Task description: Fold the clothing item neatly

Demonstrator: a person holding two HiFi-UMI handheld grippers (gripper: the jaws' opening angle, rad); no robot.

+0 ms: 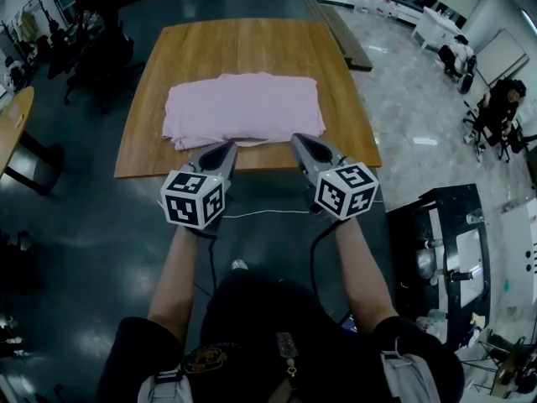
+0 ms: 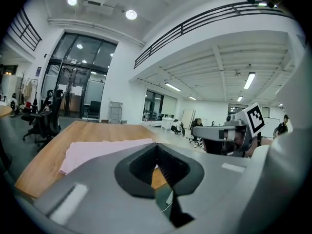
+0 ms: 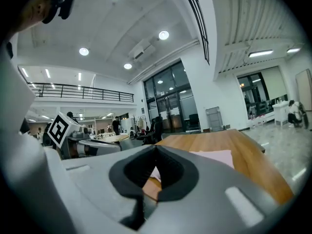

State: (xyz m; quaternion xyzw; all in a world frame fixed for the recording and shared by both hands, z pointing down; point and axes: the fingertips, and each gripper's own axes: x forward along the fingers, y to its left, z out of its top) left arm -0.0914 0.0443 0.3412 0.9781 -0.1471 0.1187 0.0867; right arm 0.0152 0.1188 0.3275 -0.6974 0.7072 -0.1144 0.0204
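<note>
Currently on the table: the pink garment (image 1: pixel 243 110) lies as a compact, roughly rectangular stack of layers on the near half of the wooden table (image 1: pixel 243 44), with its near edge close to the table's near edge.
Fold state: the far and right sides look fairly straight. The near-left corner is lumpier, and its layers show unevenly.
Step in hand: by my reading the fold is about done and both tools are clear of the cloth, so at most a tidy-up is left.
Doing it well: for a touch-up, I would come down on the near-left corner, pinch only the loose upper layers and draw them flush with the edge below. Pressing flat seems better than lifting, since soft cloth slumps and opens once it is raised.
Risk: a deep pinch or a sideways drag would likely shift the whole stack and undo the straight sides.
Left gripper (image 1: pixel 227 146): the jaws are pressed together with nothing between them. Its own view shows the dark pads meeting in a line, with the garment beyond and below.
Right gripper (image 1: pixel 299 139): the jaws are likewise closed on nothing, and a strip of pink shows past the pads.
Contact: both tips sit over the table's near edge, pointing almost level across it. Neither appears to touch the cloth.
</note>
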